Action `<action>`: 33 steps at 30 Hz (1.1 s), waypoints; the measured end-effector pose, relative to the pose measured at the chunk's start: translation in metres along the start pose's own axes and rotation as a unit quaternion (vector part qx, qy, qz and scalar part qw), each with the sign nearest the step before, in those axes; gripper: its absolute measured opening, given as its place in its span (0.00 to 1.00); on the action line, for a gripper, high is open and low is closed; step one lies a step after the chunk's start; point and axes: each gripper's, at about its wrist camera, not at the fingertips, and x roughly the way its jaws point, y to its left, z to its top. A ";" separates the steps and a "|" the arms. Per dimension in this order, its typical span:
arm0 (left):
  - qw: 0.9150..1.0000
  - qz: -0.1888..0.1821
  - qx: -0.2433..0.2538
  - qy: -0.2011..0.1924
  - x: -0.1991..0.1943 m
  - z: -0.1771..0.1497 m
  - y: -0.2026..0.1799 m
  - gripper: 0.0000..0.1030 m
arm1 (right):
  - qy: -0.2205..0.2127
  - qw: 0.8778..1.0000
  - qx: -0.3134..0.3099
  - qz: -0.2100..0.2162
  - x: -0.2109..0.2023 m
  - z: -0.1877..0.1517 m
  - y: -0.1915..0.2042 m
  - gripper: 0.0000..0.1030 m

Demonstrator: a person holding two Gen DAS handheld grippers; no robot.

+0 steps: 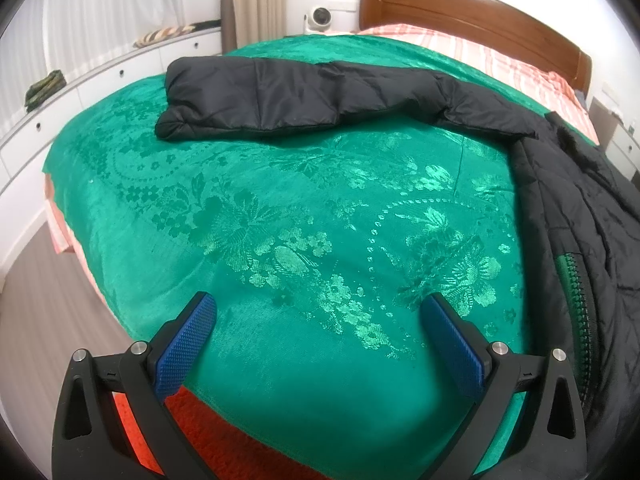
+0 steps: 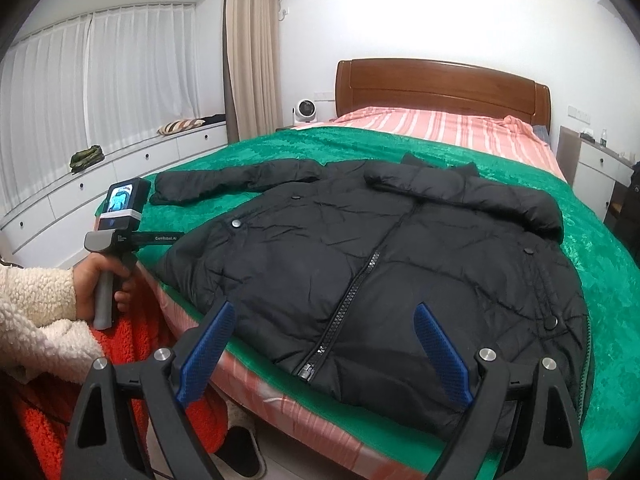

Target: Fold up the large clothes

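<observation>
A black puffer jacket (image 2: pixel 380 264) lies front up on the green bedspread (image 2: pixel 608 264), zipped partway, hem at the near bed edge. Its left sleeve (image 2: pixel 224 184) stretches out to the left; the same sleeve (image 1: pixel 288 96) lies across the far side in the left wrist view, with the jacket body (image 1: pixel 580 216) at the right edge. My left gripper (image 1: pixel 320 312) is open and empty above bare bedspread (image 1: pixel 280 216), apart from the jacket. My right gripper (image 2: pixel 324 320) is open and empty just above the jacket's hem. The left gripper's handle (image 2: pixel 116 232) shows at the left, held by a hand.
A wooden headboard (image 2: pixel 440 84) and striped pink sheet (image 2: pixel 440 124) are at the far end. White drawers (image 2: pixel 120 176) run along the left under curtains. A nightstand (image 2: pixel 592 176) stands at the right. Slippers (image 2: pixel 240 452) lie on the floor by the near bed edge.
</observation>
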 end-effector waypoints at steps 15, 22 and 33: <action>1.000 0.000 0.000 0.000 0.000 0.000 0.000 1.00 | 0.001 1.000 -0.010 0.002 0.000 0.001 0.006 0.88; 1.000 0.000 0.000 0.000 0.000 0.000 0.000 1.00 | 0.008 1.000 -0.008 0.002 0.003 -0.001 0.006 0.88; 1.000 0.000 0.000 0.000 0.000 0.000 0.000 1.00 | 0.012 1.000 -0.006 0.003 0.006 -0.002 0.005 0.88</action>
